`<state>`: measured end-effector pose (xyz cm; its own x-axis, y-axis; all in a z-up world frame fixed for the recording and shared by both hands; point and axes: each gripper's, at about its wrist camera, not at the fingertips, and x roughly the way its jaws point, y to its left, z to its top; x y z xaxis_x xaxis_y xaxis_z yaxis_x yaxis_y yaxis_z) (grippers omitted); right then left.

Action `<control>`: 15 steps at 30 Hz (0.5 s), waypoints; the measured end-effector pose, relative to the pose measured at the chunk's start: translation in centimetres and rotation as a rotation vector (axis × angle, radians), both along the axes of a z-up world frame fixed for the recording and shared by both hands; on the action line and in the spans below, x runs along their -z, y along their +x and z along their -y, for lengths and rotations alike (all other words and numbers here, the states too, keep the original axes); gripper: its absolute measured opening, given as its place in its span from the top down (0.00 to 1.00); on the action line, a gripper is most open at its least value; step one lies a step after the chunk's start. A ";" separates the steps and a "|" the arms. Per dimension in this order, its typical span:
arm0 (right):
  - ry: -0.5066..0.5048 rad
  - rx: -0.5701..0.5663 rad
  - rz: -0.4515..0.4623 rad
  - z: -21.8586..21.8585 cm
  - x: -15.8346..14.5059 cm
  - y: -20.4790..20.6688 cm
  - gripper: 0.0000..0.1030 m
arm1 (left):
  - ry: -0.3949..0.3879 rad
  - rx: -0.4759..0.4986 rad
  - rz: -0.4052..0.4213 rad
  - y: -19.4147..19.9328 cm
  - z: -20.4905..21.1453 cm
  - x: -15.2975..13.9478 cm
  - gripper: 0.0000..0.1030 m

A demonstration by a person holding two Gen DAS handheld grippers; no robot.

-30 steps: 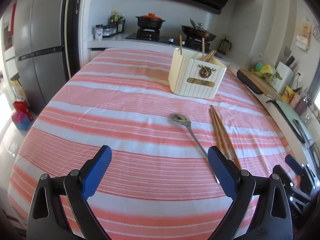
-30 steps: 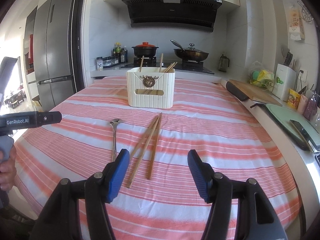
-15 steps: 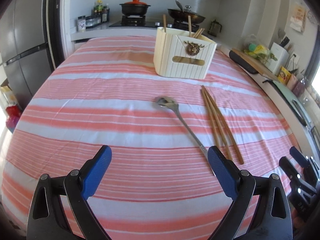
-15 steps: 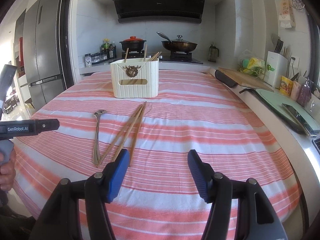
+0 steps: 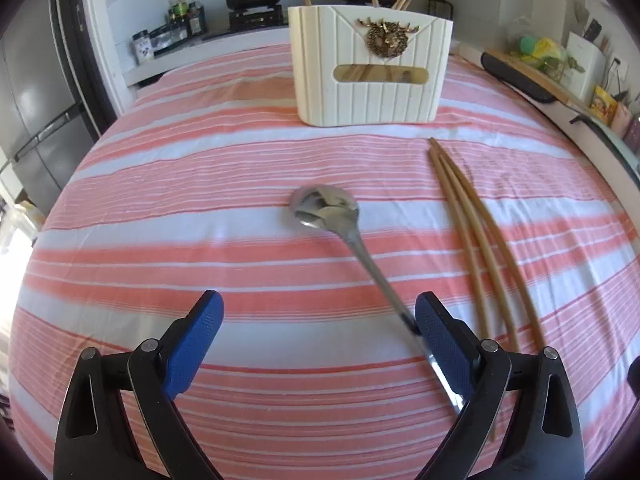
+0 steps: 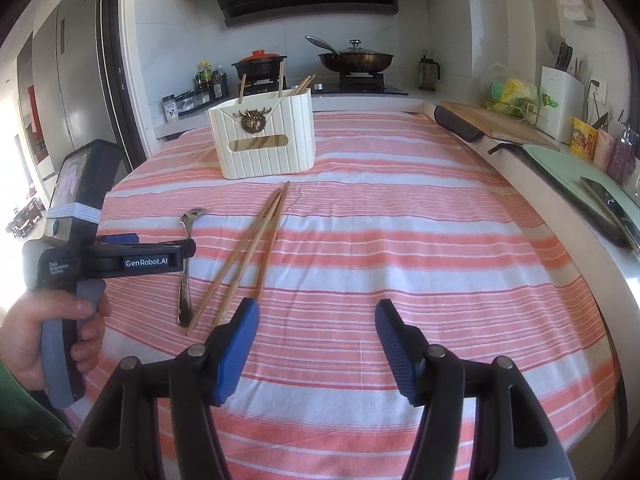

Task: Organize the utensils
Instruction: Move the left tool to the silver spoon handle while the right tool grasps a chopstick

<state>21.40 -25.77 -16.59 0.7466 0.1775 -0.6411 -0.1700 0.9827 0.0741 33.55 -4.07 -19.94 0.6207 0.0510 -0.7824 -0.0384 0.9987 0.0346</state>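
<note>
The left gripper (image 5: 316, 340) has its jaws wide apart and empty. The spoon (image 5: 352, 240) lies on the tabletop (image 5: 160, 200); its handle passes just inside the right jaw and its bowl points ahead. The right gripper (image 6: 316, 344), also apart and empty, is farther off. Chopsticks (image 5: 472, 240) lie close beside; open cloth lies to the left.

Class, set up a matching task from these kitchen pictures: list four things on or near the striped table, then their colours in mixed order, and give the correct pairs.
Things:
1. spoon
2. utensil holder
3. loose chopsticks
4. left gripper pads

Colours:
A. blue
B. cream white
C. shiny silver
D. light brown wood

Pairs: 1-C, 2-B, 3-D, 4-A
</note>
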 end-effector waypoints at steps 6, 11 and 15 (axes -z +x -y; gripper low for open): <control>0.006 -0.008 -0.032 -0.6 0.8 0.2 0.40 | -0.028 -0.052 -0.031 -1.1 -3.9 0.2 0.06; 0.006 -0.015 -0.036 -1.2 0.7 1.0 0.40 | -0.153 -0.082 -0.002 -1.7 -5.5 -0.7 0.06; 0.003 -0.038 -0.034 -2.2 0.5 1.5 0.40 | -0.148 -0.039 0.014 0.0 -2.5 -1.0 0.06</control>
<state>22.87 -23.53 -17.12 0.7170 0.2078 -0.6654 -0.2050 0.9752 0.0837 33.52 -1.58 -18.95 0.6312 -0.0403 -0.7746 -0.0769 0.9905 -0.1142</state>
